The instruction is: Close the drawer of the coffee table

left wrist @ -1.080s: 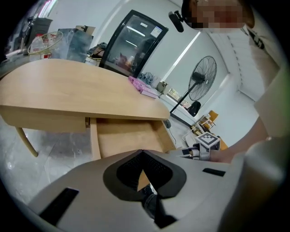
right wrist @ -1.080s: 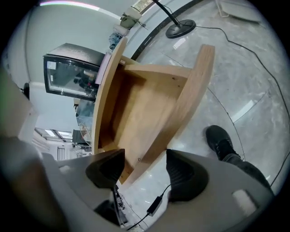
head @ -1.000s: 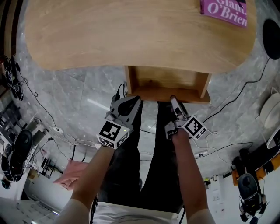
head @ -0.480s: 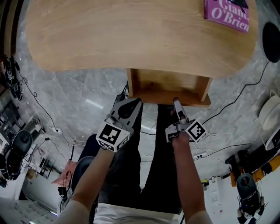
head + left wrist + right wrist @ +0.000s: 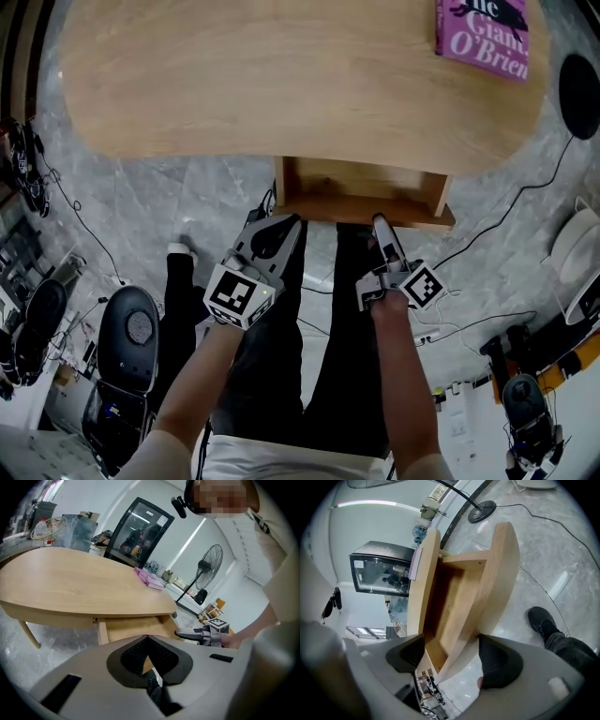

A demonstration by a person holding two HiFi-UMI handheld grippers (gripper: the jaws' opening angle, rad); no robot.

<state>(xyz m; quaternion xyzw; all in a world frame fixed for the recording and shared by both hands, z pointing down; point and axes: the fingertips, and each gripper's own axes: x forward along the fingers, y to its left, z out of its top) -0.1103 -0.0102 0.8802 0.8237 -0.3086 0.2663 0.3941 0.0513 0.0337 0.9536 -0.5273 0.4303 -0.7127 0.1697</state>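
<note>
The wooden coffee table (image 5: 281,84) fills the top of the head view. Its drawer (image 5: 366,208) sticks out partly from under the near edge. My left gripper (image 5: 292,222) hovers just short of the drawer's left front corner, jaws shut and empty; its tips meet in the left gripper view, where that gripper (image 5: 147,637) points at the drawer (image 5: 136,625). My right gripper (image 5: 380,227) sits close to the drawer's front panel (image 5: 487,588). In its own view the right gripper (image 5: 450,651) has just been opening its jaws. The panel's edge lies between the pads, which do not press on it.
A pink book (image 5: 483,37) lies at the table's far right. A fan's black base (image 5: 581,84) and cables (image 5: 506,206) are on the marble floor to the right. A black chair (image 5: 131,337) stands lower left. The person's legs (image 5: 328,328) and shoe (image 5: 541,620) are below the drawer.
Both grippers stay near the drawer front, having shifted only slightly. A little less of the drawer's inside shows under the table top. The black chair has come into view at lower left.
</note>
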